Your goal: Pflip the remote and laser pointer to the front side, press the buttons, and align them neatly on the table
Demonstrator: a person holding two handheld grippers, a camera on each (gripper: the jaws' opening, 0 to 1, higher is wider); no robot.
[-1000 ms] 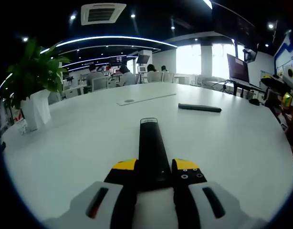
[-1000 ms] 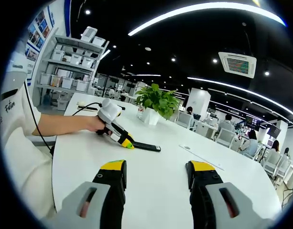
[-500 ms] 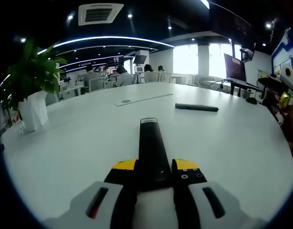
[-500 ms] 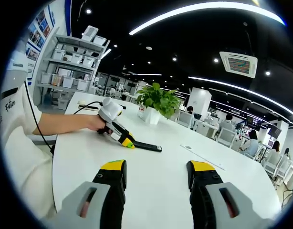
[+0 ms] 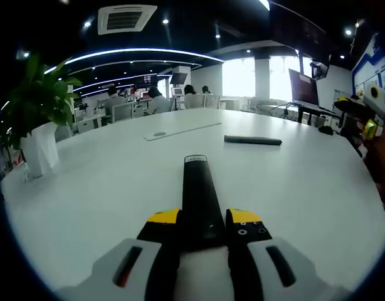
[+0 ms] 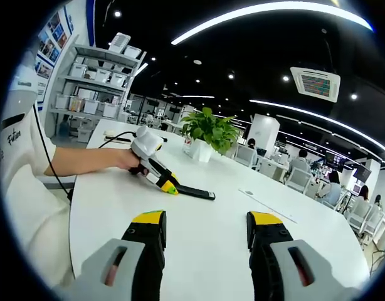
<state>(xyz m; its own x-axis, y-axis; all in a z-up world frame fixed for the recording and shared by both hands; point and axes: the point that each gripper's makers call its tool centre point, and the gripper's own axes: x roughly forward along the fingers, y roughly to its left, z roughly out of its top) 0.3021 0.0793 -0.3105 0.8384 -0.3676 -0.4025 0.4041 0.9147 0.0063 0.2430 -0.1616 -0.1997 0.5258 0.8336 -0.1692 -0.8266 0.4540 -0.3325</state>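
Observation:
A long black remote sticks out forward from my left gripper, which is shut on its near end just above the white table. Farther off, right of centre, a slim dark laser pointer lies flat on the table. In the right gripper view the same left gripper, held by a person's hand, carries the remote level over the tabletop. My right gripper hovers above the table, open, with nothing between its jaws.
A potted plant in a white pot stands at the table's left side, also seen as the plant beyond the remote. A flat white strip lies mid-table. A monitor, shelves and seated people ring the room.
Both views have drifted slightly with the hands. The remote stays clamped in the left gripper, the laser pointer lies where it was, and the right jaws stay apart.

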